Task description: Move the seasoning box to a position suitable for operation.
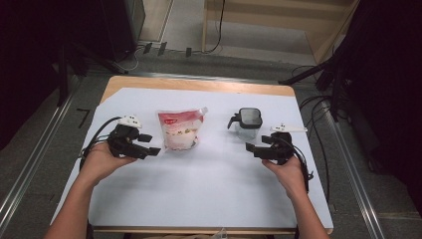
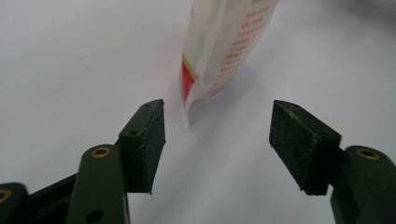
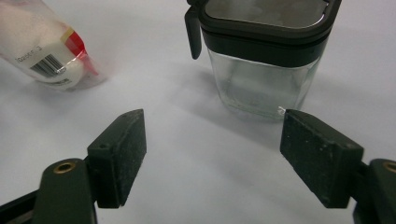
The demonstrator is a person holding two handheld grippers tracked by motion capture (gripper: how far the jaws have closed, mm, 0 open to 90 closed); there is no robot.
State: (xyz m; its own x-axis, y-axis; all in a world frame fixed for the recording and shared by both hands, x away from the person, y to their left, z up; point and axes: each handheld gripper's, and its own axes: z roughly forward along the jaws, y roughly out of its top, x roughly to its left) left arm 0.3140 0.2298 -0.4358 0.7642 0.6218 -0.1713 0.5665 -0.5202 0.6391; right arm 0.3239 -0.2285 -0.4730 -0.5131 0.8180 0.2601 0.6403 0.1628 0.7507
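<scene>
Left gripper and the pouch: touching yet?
Apart. In the left gripper view the left gripper stands open, and bare white table shows between its pads and the pouch ahead.

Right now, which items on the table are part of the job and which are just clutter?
In the job:
- pouch, in front of the open left tool
- glass jar with dark lid, in front of the open right tool

Lying about:
- cables off the table's right edge
- wooden frame on the floor behind
</scene>
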